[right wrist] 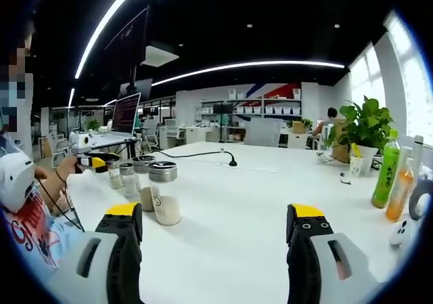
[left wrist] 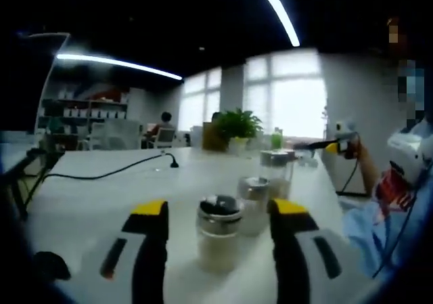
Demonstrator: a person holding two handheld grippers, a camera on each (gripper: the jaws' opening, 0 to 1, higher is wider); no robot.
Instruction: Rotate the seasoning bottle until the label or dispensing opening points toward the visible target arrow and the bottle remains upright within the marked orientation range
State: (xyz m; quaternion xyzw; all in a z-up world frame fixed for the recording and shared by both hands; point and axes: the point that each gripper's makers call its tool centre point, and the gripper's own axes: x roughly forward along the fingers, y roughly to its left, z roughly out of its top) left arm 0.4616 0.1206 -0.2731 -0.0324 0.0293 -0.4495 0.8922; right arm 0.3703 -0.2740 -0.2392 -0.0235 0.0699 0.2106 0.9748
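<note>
Standing between open left gripper (left wrist: 219, 231) jaws, seasoning bottle (left wrist: 218, 240), pale powder inside

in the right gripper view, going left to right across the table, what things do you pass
Row of clear glass seasoning jars with metal lids → black power cable with plug end → leafy green plant in a white pot → green drink bottle → orange drink bottle.

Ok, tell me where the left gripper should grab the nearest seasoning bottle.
Probably the glass body just under the metal cap, straight from the front: the nearest seasoning bottle stands upright between the left gripper's open jaws, and another bottle crowds its far right side.
</note>
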